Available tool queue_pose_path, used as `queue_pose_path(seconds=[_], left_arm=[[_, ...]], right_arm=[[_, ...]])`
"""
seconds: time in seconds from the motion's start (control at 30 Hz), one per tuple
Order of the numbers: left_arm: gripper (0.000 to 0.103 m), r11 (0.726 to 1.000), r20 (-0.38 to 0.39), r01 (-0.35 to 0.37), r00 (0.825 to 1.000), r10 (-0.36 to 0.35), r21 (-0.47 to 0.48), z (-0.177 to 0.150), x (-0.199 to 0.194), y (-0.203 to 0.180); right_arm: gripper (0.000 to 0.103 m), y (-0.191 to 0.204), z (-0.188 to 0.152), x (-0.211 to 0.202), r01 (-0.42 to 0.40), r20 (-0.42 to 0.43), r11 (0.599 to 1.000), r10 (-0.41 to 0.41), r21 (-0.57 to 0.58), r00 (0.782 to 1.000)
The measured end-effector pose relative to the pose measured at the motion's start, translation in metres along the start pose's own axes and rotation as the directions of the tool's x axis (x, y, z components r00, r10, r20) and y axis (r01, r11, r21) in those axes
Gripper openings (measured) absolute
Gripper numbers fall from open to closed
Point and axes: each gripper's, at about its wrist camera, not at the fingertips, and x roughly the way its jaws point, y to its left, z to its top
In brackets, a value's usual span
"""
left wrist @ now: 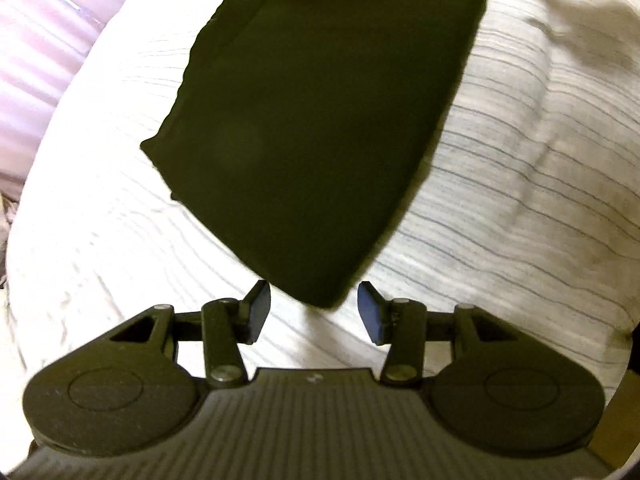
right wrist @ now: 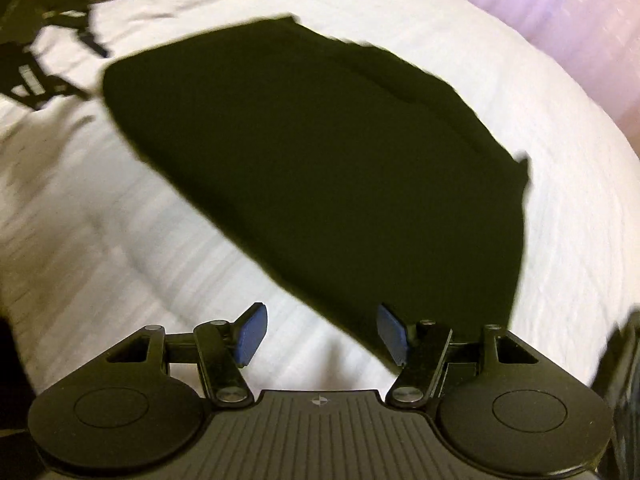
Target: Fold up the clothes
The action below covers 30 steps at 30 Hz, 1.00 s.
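Both my grippers, left gripper (left wrist: 313,312) and right gripper (right wrist: 322,334), hang released, nothing between the jaws; the dark garment (left wrist: 320,128) sits just ahead, and I reckon a sloppy pinch grabs the bedsheet (left wrist: 520,200) too

garment (left wrist: 312,128): dark matt cloth | bedsheet (left wrist: 500,184): white ribbed cloth, thin stripes

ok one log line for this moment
step: fold clothes | dark garment flat on striped bedsheet | left claw open, empty | right claw open, empty
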Motion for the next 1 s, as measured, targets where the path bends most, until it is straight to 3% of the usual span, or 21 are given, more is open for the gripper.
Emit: queue_pose_path(seconds=[0.27, 0.6, 0.87, 1.0], left_arm=[[0.05, 0.998, -0.017, -0.052, 0.998, 0.052, 0.032, -0.007, -0.023, -0.014], [0.057, 0.995, 0.067, -0.049, 0.997, 0.043, 0.083, -0.041, -0.016, 0.022], [0.06, 0.989, 0.152, -0.029, 0.988, 0.007, 0.142, -0.094, 0.002, 0.081], [0.061, 0.995, 0.159, -0.028, 0.987, 0.014, 0.092, -0.115, 0.007, 0.11]], right_arm=[[0.064, 0.03, -0.014, -0.005, -0.086, 0.08, 0.993, 0.093, -0.083, 0.992], [0.064, 0.122, 0.05, 0.01, -0.107, 0.176, 0.967, 0.15, -0.232, 0.973], [0.064, 0.216, 0.128, 0.078, 0.035, 0.207, 0.963, 0.023, -0.269, 0.978], [0.064, 0.243, 0.158, 0.114, 0.068, 0.166, 0.946, -0.015, -0.317, 0.986]])
